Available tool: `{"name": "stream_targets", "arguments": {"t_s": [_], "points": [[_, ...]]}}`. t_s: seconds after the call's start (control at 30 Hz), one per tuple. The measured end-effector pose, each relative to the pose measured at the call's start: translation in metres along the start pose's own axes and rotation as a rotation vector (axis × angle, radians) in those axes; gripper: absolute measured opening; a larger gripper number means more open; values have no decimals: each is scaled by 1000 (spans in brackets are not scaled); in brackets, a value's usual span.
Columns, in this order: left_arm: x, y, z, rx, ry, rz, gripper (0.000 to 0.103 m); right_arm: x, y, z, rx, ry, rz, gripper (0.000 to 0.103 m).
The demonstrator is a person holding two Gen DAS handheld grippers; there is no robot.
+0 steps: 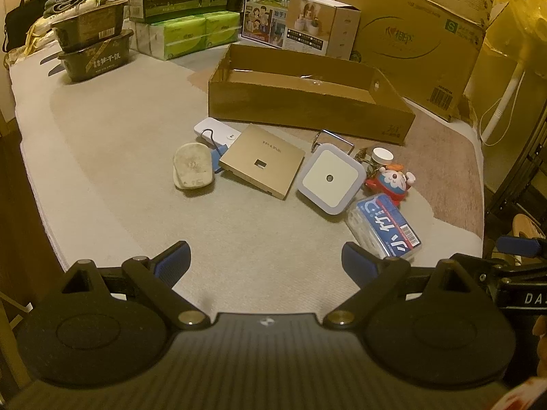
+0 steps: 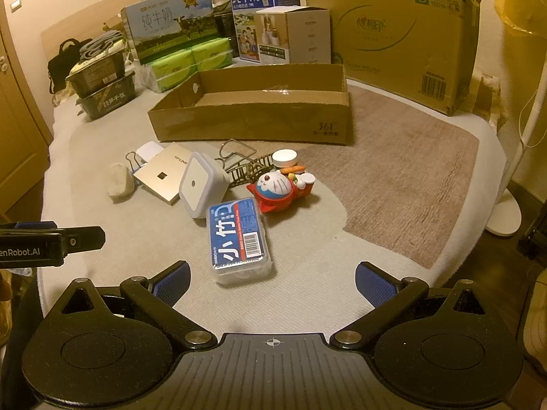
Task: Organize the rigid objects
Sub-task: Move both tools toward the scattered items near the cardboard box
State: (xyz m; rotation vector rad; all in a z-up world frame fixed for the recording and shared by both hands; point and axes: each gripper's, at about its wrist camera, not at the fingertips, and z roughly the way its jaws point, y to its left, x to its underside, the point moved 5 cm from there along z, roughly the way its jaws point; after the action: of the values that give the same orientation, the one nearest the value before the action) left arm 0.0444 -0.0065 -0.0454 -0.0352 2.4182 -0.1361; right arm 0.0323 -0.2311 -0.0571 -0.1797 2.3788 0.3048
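A: How far along does the sorting look?

B: Barely begun, I'd say. The shallow cardboard tray sits at twelve o'clock from both grippers and its floor looks bare, apart from a scrap of clear tape or film.

A: And the things to sort?

B: All loose on the mat in front of the tray. From the right gripper, the floss-pick box lies closest, at about eleven o'clock. Past it stand the square night light and the red cartoon figure, and the gold router panel is out at ten o'clock with the pale pebble-like lump beside it. A wire rack and a white round cap sit nearer the tray.

A: Fingers?

B: Both pairs spread wide, gripping nothing. The left gripper hovers over bare mat, the panel at twelve o'clock.

A: So everything is left?

B: As far as I can judge, yes, every piece is yet to be boxed
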Motion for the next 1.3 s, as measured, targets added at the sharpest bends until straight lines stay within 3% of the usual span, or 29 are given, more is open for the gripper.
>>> {"name": "stream_targets", "arguments": {"t_s": [1.3], "points": [[4,9,24,-4,42,-21,94,2,0,18,-19,14,4,102]]}}
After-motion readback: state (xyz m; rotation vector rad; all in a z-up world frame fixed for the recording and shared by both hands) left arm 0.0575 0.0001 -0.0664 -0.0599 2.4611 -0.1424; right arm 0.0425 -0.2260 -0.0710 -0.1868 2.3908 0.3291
